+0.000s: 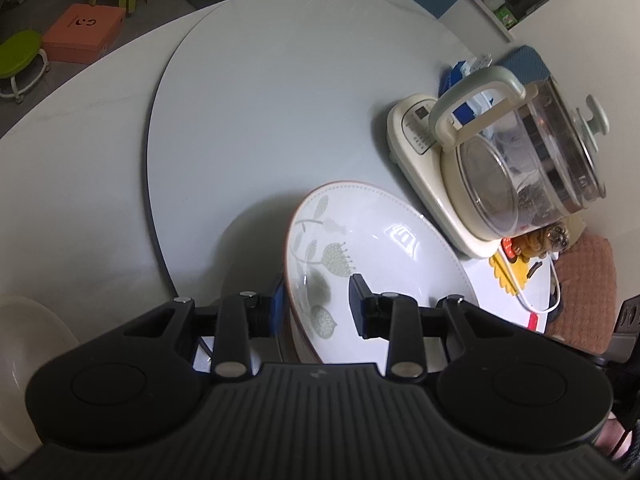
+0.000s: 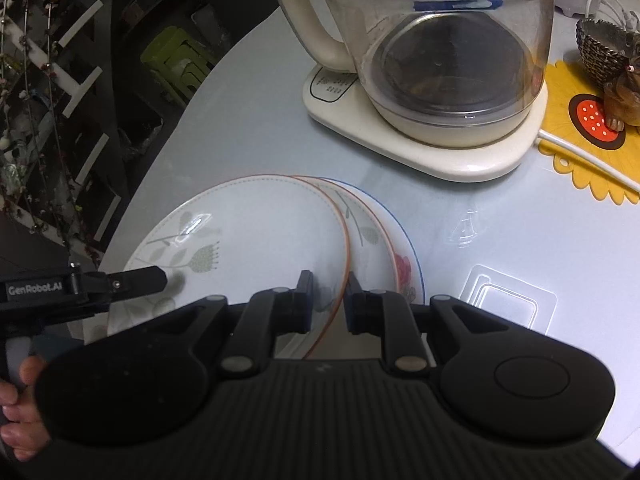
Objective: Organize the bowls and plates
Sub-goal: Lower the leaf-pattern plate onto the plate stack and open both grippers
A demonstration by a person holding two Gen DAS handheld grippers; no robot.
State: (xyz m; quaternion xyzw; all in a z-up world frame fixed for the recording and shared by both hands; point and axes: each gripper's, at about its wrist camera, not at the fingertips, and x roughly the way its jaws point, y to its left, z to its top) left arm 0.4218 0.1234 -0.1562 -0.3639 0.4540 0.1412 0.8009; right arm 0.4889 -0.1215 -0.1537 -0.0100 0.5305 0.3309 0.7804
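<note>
Glossy round leaf-print plate (image 2: 248, 232) (brown-rimmed), both tongs pinching its rim, left tongs (image 1: 320, 304), right tongs (image 2: 329, 300).

Three stacked plates (image 2: 256, 232) (one bowl (image 1: 24, 344)), one kettle (image 2: 440, 48).

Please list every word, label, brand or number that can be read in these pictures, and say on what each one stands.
"GenRobot.AI": on the side of the left gripper, seen from the right wrist.
Orange box on the floor: a dark logo, too blurred to read.
Kettle base: control panel markings, too small to read.
</note>
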